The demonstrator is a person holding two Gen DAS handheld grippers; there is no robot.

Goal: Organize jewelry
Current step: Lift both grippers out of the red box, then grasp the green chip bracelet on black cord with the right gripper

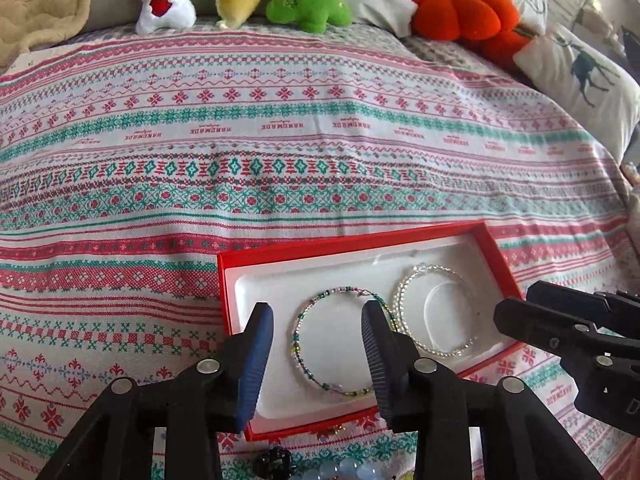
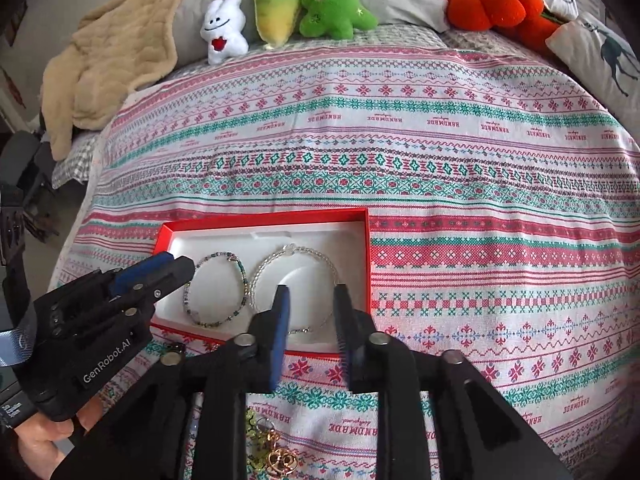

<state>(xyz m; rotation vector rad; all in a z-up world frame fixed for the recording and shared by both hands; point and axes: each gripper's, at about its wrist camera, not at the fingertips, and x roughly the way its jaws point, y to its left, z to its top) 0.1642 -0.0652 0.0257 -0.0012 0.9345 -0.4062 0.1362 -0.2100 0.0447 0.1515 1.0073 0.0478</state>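
A red box [image 1: 352, 242] [image 2: 368, 248] with a white molded insert lies on the patterned bedspread. In it lie a green-beaded bracelet [image 1: 304, 364] [image 2: 190, 308] on the left and a clear-beaded bracelet [image 1: 404, 330] [image 2: 260, 268] on the right. My left gripper [image 1: 318, 316] is open and empty, its fingers hovering on either side of the green bracelet. My right gripper [image 2: 312, 296] is open and empty over the box's near right part, by the clear bracelet. Each gripper also shows in the other's view, the right [image 1: 560, 320] and the left [image 2: 160, 276].
Loose jewelry lies in front of the box: a black beaded piece [image 1: 276, 460], pale blue beads [image 1: 352, 472], gold and green pieces [image 2: 276, 456]. Plush toys [image 2: 280, 4], an orange pumpkin cushion [image 1: 460, 12], a deer pillow [image 1: 588, 80] and a tan blanket [image 2: 116, 52] line the far side.
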